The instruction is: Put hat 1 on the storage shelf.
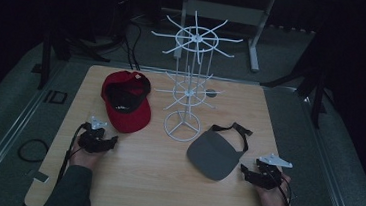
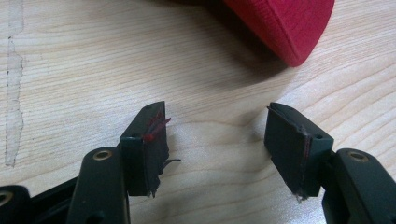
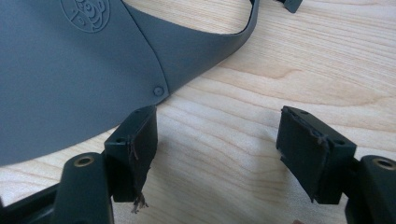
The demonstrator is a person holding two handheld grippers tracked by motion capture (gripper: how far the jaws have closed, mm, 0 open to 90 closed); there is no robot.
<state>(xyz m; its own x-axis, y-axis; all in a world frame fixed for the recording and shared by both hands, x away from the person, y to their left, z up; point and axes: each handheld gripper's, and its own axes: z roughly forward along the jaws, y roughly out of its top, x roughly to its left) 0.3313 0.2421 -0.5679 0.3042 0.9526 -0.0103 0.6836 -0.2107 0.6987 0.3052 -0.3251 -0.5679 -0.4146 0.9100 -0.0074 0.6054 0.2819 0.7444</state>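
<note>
Reaching in from here carries a few hazards, as I judge it. The left claw (image 1: 110, 142) stands open and empty on the worktop (image 1: 154, 181), with the red cap (image 1: 127, 99) just beyond it at about one o'clock; the right claw (image 1: 246, 172) is likewise open and empty, the grey visor (image 1: 215, 155) lying close at its ten o'clock. Both hats are soft and lie flat, so a jaw coming in low could push the brim along the wood rather than get under it, and a pinch on a thin edge might slip out once lifted. The visor's loose strap (image 1: 236, 129) trails toward twelve o'clock near the white wire rack (image 1: 188, 83); if the visor is swung carelessly, that strap could snag a prong, and the light stand could tip.

The cap rests upside down at roughly ten o'clock from the worktop's centre, its dark lining facing up and its peak pointing toward the left claw. In the left gripper view its red ribbed fabric edge (image 2: 285, 25) looks thick and pliable. The visor sits at about four o'clock, matte grey, with an embossed round emblem (image 3: 85, 14) and a small rivet (image 3: 159, 90) where band meets brim.
</note>
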